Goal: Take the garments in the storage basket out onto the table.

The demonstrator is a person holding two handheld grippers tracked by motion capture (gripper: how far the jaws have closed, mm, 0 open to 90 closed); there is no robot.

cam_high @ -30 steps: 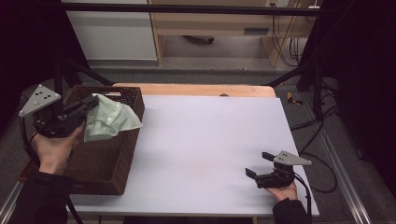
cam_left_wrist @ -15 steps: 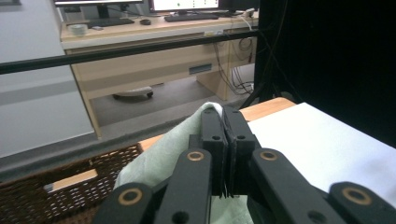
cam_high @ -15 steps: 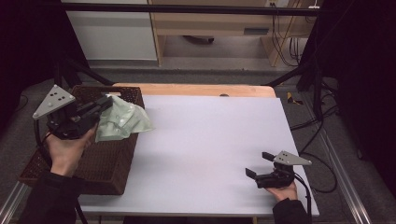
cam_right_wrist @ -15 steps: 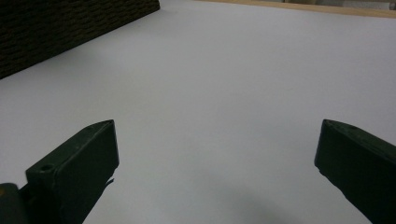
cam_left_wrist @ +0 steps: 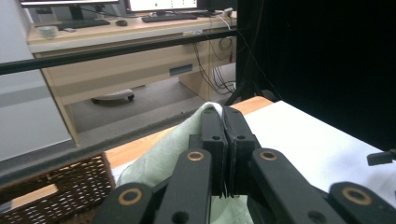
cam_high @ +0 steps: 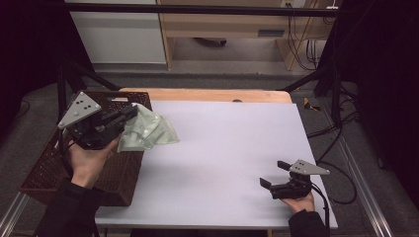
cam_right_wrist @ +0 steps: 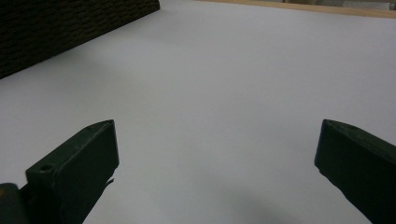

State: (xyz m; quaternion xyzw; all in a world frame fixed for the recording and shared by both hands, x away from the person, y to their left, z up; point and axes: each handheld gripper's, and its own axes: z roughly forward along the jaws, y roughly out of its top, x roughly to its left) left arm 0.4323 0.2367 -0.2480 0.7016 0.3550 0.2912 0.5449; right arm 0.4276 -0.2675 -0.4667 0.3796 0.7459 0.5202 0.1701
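Your left gripper (cam_high: 129, 112) sits at abt 9 o'clock on the table, jaws clamped tight on a pale green cloth (cam_high: 147, 132); the left gripper view shows the fabric (cam_left_wrist: 163, 151) pinched betw. both jaws. The cloth hangs over the right edge of the dark wicker basket (cam_high: 49, 163) and the white table (cam_high: 222, 148). Your right gripper (cam_high: 274, 174) is at abt 5 o'clock, low over the table near the front edge, jaws spread wide w/ nothing betw. them.
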